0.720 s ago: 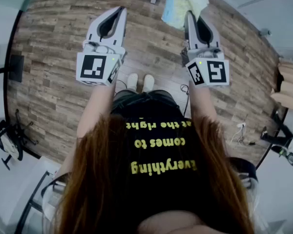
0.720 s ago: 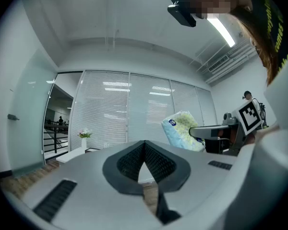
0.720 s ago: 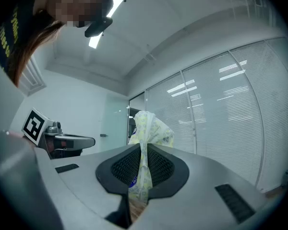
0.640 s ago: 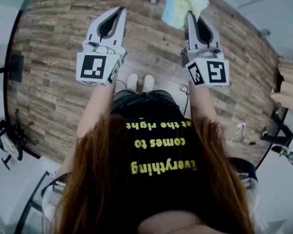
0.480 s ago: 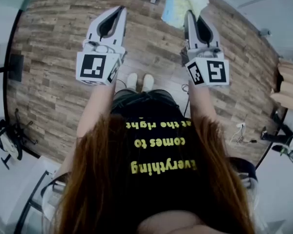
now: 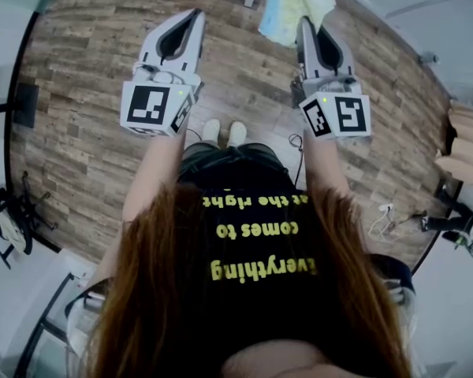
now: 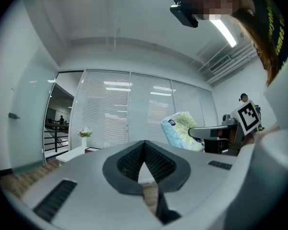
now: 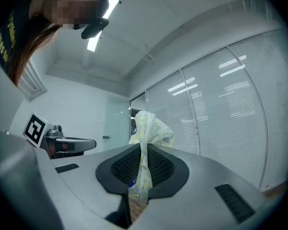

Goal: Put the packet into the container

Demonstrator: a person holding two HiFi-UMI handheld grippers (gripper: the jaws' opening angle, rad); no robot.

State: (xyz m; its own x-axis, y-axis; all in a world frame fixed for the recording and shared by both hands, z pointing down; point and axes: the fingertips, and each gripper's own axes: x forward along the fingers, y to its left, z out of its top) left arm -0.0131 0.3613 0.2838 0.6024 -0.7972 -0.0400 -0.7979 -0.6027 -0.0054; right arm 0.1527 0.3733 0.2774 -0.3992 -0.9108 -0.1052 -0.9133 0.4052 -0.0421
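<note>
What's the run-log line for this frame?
right gripper: jaws shut on packet | left gripper: jaws shut, empty | packet: in air above wood floor

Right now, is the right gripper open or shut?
Shut, on the packet. In the right gripper view, the right gripper pinches the packet's thin edge between its pads; the rest sticks out past the tips.

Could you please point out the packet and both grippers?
packet [image 8: 151, 128], right gripper view, its crumpled top.
right gripper [image 6: 306, 24], head view, its tips on the packet.
left gripper [image 7: 144, 145], left gripper view, where its tips meet.
</note>
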